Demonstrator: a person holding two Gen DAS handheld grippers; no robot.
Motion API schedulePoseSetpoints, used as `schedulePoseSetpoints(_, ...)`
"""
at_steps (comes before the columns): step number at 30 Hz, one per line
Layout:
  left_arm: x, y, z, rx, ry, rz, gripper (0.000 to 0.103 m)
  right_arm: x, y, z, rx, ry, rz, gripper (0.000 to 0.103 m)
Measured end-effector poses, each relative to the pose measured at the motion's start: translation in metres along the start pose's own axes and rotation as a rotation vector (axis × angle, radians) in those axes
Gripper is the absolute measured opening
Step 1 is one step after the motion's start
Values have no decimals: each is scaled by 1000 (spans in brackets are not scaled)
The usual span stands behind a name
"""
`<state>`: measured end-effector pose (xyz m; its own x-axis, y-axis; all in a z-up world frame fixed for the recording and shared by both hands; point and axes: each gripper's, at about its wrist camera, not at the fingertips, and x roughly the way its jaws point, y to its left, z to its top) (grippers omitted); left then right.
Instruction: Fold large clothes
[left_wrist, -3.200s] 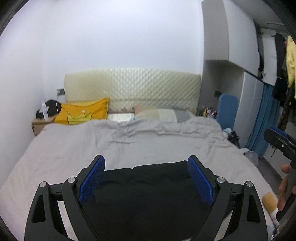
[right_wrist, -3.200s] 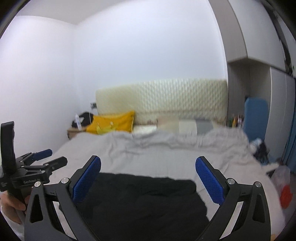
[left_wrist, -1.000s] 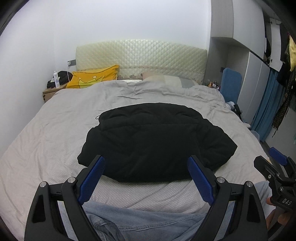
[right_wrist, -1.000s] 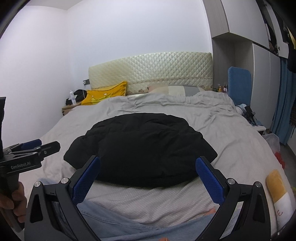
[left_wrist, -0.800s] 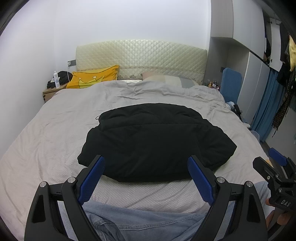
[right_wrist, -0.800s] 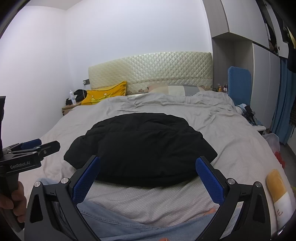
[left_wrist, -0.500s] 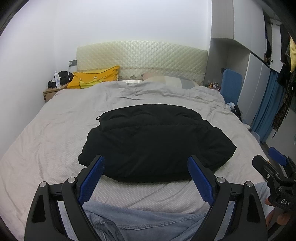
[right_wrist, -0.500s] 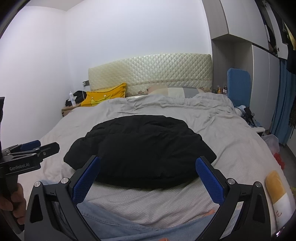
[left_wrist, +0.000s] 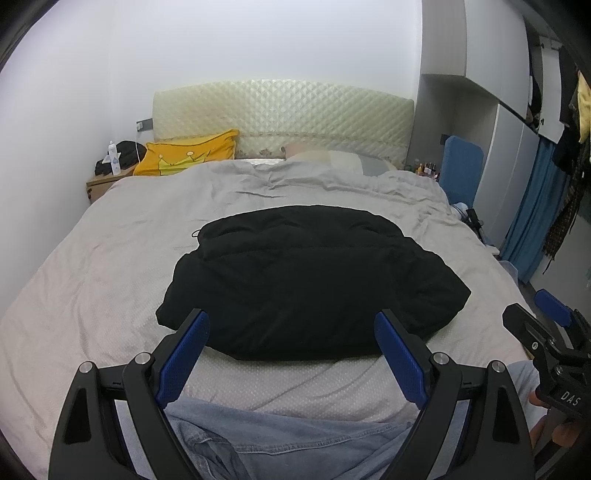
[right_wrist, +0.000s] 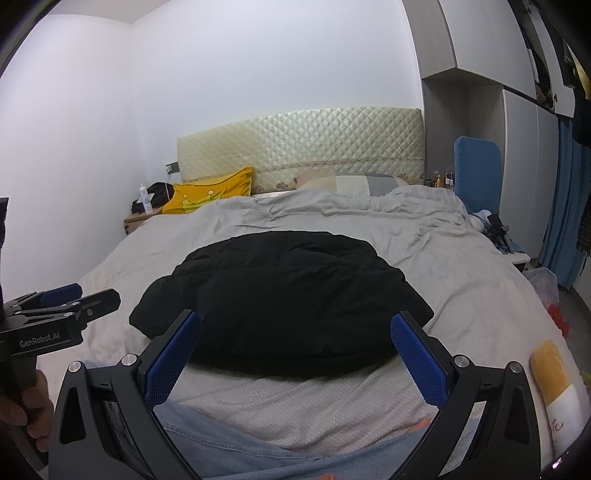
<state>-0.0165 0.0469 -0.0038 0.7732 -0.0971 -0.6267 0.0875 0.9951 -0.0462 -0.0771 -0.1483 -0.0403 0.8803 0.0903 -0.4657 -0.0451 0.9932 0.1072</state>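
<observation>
A black puffy jacket (left_wrist: 310, 280) lies folded into a compact bundle in the middle of the grey bed (left_wrist: 110, 266); the right wrist view also has the jacket (right_wrist: 284, 295) at centre. My left gripper (left_wrist: 291, 321) hovers open above the near edge of the bed, short of the jacket, with nothing between its blue pads. My right gripper (right_wrist: 295, 325) is likewise open and holds nothing, just in front of the bundle. Each gripper shows at the edge of the other's view: the right gripper (left_wrist: 532, 321) and the left gripper (right_wrist: 88, 295).
A person's denim-clad legs (left_wrist: 295, 443) fill the bottom of both views. A yellow pillow (left_wrist: 188, 157) and a quilted headboard (left_wrist: 280, 118) stand at the far end. A nightstand (left_wrist: 99, 182) is far left, a blue chair (left_wrist: 460, 166) and wardrobes on the right.
Since the oldest frames both grippers have drawn back from close over the jacket, so the whole bundle shows. Over the last second nothing has visibly moved.
</observation>
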Motion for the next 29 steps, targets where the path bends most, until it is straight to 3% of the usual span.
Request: schedulePoseSetpoints(29,0,-2,-1,-1,6,-2,92,-1,-10,2,4,6,-2,103)
